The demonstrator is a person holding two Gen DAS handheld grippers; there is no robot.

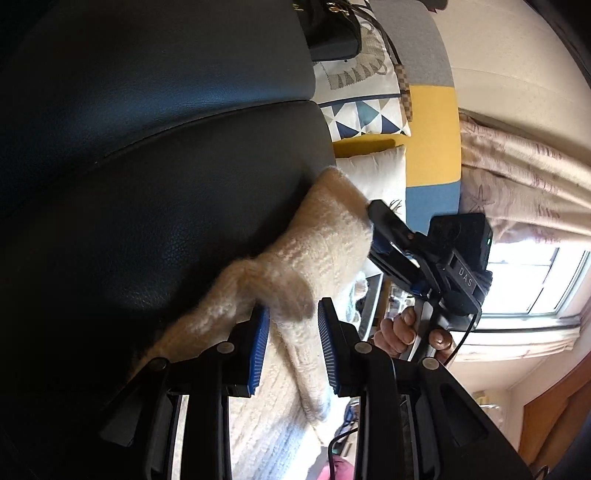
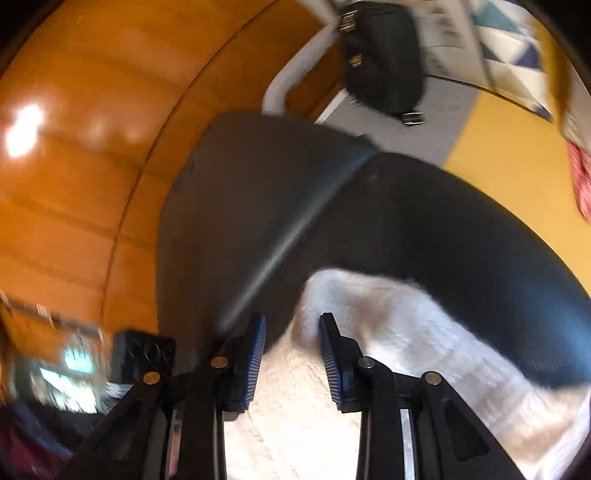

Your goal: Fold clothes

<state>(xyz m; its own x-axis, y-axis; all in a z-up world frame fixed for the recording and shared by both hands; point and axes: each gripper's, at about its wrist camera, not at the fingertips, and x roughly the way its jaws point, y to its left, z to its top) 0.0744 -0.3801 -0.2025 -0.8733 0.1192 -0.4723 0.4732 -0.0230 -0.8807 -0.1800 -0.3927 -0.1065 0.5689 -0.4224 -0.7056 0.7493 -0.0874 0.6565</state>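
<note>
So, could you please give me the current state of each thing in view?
Cream sweater: rumpled, lying on the black cushion.
Left tool: open, sweater fold between its pads.
Right tool: open, over the sweater's edge.
Black handbag: closed, on the sofa.

We count one cream knitted sweater (image 1: pixel 325 236), draped ahead of the left gripper (image 1: pixel 293 350) and running on between its two blue pads (image 1: pixel 258 354). We count two grippers: the right gripper (image 1: pixel 373 232) appears beyond the left one, off to its right, with one hand (image 1: pixel 397 332) on its handle. We count one black leather seat (image 1: pixel 166 192) ahead and to the left. Farther ahead we count one black handbag (image 1: pixel 332 29) and three cushions: one line-drawn (image 1: pixel 354 74), one triangle-patterned (image 1: pixel 365 118), one plain white (image 1: pixel 380 170).
</note>
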